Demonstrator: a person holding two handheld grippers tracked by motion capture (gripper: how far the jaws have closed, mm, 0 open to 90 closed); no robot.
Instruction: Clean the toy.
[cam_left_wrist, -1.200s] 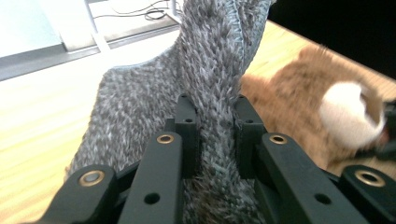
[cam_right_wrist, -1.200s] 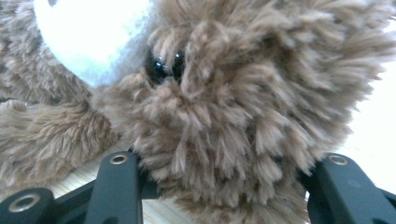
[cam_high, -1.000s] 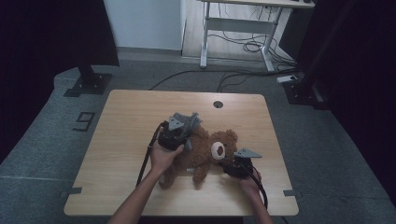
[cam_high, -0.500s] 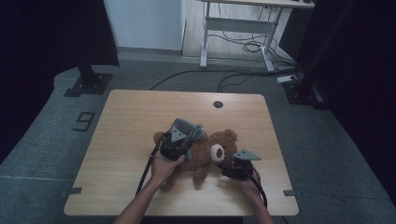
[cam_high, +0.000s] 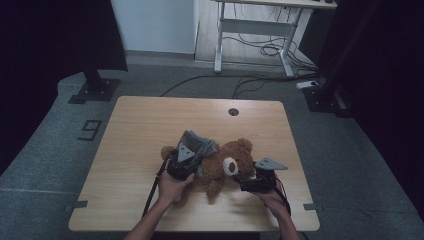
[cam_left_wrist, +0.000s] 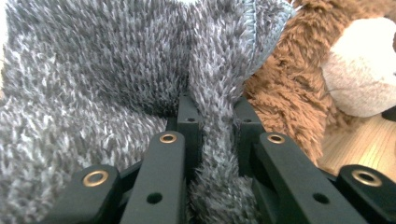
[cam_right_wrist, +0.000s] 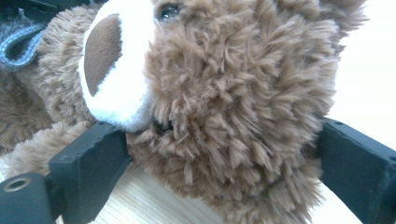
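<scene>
A brown teddy bear (cam_high: 225, 167) lies on the wooden table (cam_high: 150, 120), head toward the right. A grey fuzzy cloth (cam_high: 197, 145) drapes over its body. My left gripper (cam_high: 192, 152) is shut on a fold of that cloth (cam_left_wrist: 116, 70), which runs up between the pads of this gripper (cam_left_wrist: 212, 112); the bear (cam_left_wrist: 289, 93) lies just to its right. My right gripper (cam_high: 239, 177) sits by the bear's head. Its jaws have just been opening and now stand wide on either side of the head (cam_right_wrist: 224, 93), so the right gripper (cam_right_wrist: 222, 135) is open around it.
A round cable hole (cam_high: 233, 112) sits near the table's far edge. Beyond the table stand a white desk frame (cam_high: 255, 30) with cables and two black stand bases (cam_high: 95, 90). A floor marker shaped like a 9 (cam_high: 90, 130) lies to the left.
My left hand has come down and toward the near edge, lowering the grey cloth onto the bear. My right hand has lifted a little beside the bear's head.
</scene>
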